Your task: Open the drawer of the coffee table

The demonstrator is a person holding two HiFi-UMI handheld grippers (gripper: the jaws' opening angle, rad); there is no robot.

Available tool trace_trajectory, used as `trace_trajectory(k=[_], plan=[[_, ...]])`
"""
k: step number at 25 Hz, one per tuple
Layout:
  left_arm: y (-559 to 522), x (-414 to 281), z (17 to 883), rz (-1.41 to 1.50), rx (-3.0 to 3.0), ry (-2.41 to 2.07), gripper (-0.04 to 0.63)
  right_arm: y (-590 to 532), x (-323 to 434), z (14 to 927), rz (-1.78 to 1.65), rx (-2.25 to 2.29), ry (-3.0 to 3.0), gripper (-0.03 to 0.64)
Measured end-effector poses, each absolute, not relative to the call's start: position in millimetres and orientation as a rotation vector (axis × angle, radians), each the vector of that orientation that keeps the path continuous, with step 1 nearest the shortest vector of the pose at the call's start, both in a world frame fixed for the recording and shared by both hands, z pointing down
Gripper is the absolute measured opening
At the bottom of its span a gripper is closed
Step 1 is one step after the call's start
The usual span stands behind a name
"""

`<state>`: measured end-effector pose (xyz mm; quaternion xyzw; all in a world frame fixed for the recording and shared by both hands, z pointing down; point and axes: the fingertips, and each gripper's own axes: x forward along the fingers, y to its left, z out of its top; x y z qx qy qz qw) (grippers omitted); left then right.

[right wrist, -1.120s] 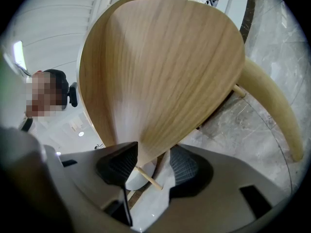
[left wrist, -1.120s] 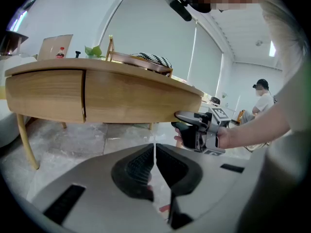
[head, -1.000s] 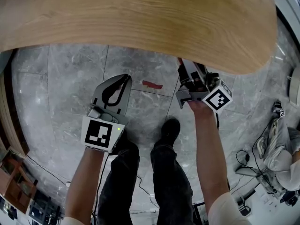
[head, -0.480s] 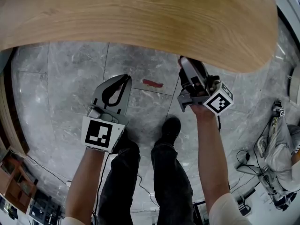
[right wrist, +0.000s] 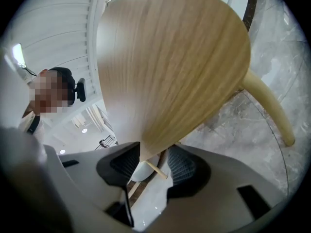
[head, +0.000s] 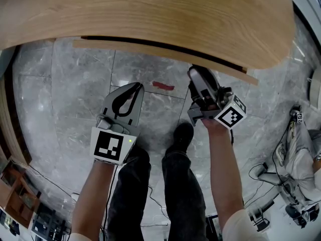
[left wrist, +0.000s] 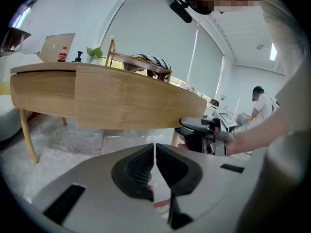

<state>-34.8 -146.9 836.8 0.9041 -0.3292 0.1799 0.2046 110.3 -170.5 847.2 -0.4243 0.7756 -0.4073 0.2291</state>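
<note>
My right gripper [right wrist: 150, 161]: jaws just closing, clamped on the drawer front [head: 165, 51] | it sits slightly out of the coffee table [head: 150, 9] | my left gripper [left wrist: 154, 149]: closed, empty

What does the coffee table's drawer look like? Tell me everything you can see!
The drawer has a long, curved front of light wood with no handle showing. It stands a little way out, a dark gap behind its front. The right gripper holds the front's lower edge near its right end; its fingers have just been closing on it. Its inside is hidden.
</note>
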Motion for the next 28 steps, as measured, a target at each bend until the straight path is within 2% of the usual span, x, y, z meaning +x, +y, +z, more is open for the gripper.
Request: trace_trajectory(k=[28], plan=[[-116.8, -54.6, 824.5, 0.52, 2.507, -0.953, 0.021, -92.6, 78.9, 846.0, -1.236, -1.095, 2.109, 0.218]])
